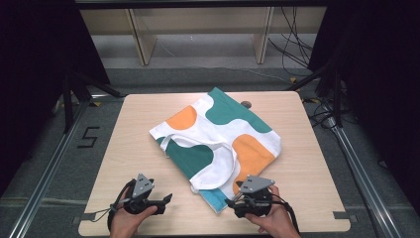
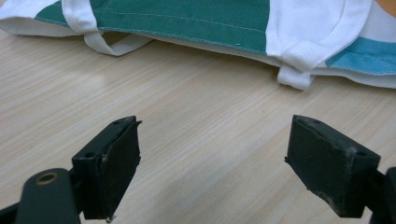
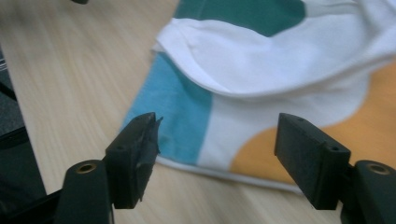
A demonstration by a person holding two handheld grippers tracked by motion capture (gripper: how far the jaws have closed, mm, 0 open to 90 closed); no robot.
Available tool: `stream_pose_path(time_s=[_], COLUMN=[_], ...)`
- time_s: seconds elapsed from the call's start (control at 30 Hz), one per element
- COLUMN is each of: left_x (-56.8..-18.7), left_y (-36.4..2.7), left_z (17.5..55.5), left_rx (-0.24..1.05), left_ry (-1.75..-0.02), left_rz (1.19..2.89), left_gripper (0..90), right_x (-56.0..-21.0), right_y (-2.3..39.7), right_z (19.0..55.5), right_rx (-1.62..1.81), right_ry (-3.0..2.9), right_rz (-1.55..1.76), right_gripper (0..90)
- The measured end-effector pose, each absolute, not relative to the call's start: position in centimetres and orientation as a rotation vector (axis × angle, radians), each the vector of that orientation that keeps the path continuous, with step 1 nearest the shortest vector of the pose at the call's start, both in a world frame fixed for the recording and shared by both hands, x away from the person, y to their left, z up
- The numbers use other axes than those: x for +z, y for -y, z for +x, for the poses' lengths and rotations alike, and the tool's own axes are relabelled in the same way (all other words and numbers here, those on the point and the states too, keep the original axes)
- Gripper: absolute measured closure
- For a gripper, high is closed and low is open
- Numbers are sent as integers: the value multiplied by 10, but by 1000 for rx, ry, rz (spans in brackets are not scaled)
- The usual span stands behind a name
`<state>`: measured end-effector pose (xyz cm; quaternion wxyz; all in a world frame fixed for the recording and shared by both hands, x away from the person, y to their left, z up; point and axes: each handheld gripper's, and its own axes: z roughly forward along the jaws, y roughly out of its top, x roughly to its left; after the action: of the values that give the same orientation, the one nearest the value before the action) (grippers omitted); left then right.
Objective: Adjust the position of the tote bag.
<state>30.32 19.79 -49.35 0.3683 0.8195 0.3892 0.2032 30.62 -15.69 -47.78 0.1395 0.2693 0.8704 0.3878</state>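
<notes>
A: Pale wooden table [image 1: 133,148], dark floor around it; wooden shelving [image 1: 198,29] and loose cables [image 1: 292,44] behind.

B: And the bag?

A: The cloth bag [image 1: 218,144] lies flat mid-table, white straps on top.

B: The grippers?

A: The left gripper [image 2: 212,154] gapes over bare wood. The right gripper [image 3: 217,154], jaws wide, frames the bag's blue corner [image 3: 173,121], gripping nothing.

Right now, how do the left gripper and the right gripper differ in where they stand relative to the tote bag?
The left gripper stands over bare table, apart from the tote bag, whose near edge and white handles lie ahead of it. The right gripper is at the bag's near corner, its jaws astride the blue and orange patches there. The left one faces the green side; the right one faces the blue corner. Both have their jaws open and hold nothing.
</notes>
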Motion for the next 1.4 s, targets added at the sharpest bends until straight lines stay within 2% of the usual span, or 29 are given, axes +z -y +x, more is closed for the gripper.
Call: stream_pose_path(time_s=[0.33,0.4,0.43,0.47,0.53,0.63,0.67,0.7,0.77,0.8,0.83,0.93,1.17,1.4], left_x=[-494,-495,-495,-494,-495,-494,-493,-494,-494,-493,-493,-493,-494,-494], left_y=[-198,-196,-196,-199,-197,-197,-199,-197,-198,-199,-199,-199,-199,-203], left_z=[303,303,303,303,303,303,303,303,303,303,303,303,304,315], left_rx=[532,527,527,534,542,538,540,542,544,541,545,549,554,640], left_ry=[-1005,-1033,-1033,-1014,-1027,-1023,-1018,-1029,-1036,-1019,-1020,-1030,-1078,-1069], left_rz=[2084,2044,2044,2087,2047,2055,2071,2044,2043,2054,2062,2040,1982,2042], left_gripper=[159,159,159,159,159,160,159,160,160,160,160,161,163,172], right_x=[-491,-494,-494,-495,-496,-494,-492,-492,-491,-491,-490,-487,-478,-473], right_y=[111,104,104,102,102,103,106,108,111,120,124,134,190,234], right_z=[306,305,305,304,303,300,297,296,293,290,289,288,284,284], right_rx=[1071,1032,1032,1007,990,990,983,978,967,934,916,898,889,900], right_ry=[-2596,-2591,-2591,-2588,-2587,-2581,-2588,-2585,-2586,-2591,-2589,-2594,-2519,-2439], right_rz=[607,588,588,594,596,582,539,543,545,525,527,518,554,673], right_gripper=[357,430,430,467,578,628,703,741,770,832,851,873,898,900])
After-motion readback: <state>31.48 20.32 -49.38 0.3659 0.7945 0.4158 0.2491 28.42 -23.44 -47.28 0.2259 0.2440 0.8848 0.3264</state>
